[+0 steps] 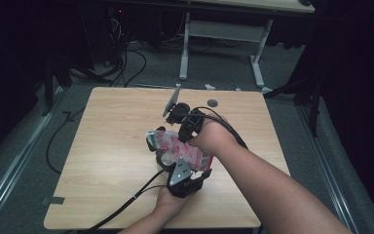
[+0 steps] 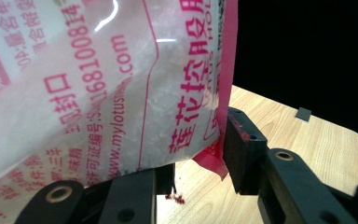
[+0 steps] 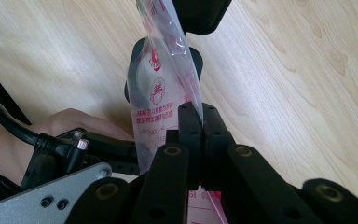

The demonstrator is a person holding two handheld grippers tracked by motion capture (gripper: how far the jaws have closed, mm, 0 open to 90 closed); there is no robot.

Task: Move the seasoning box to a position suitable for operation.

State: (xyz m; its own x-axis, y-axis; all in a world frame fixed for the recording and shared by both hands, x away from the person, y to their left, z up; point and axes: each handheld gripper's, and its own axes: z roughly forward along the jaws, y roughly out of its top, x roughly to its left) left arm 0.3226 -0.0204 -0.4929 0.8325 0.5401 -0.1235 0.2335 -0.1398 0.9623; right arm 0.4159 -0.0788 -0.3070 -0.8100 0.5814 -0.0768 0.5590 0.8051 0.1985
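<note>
A: Looking at high view first: bag [image 1: 177, 147] is mid-table [image 1: 107, 161], held up betw both grippers. Left gripper [image 1: 185, 181] is at its near end, right gripper [image 1: 187, 127] at the far/top edge.

B: Bag type?

A: Clear plastic w/ pink print, white grains inside.

B: Left gripper view?

A: Bag [image 2: 98, 88] hangs right in front of the cam, bottom corner betw the jaws. Left gripper [image 2: 198, 158] is partly closed, one pad [image 2: 240, 149] against the pink side seam, other jaw under the bag. Pinching the bag, by the look of it. Table [image 2: 307, 149] behind, w/ a small grey tab [image 2: 303, 114] near the edge.

B: Right gripper view?

A: Right gripper [image 3: 200, 122] jaws pressed together, nipping the thin bag [image 3: 161, 88] edge. Bag runs away from the cam over the table [image 3: 284, 84]. Left hand [image 3: 70, 123] and left gripper's body [image 3: 65, 191] sit lower left.
</note>
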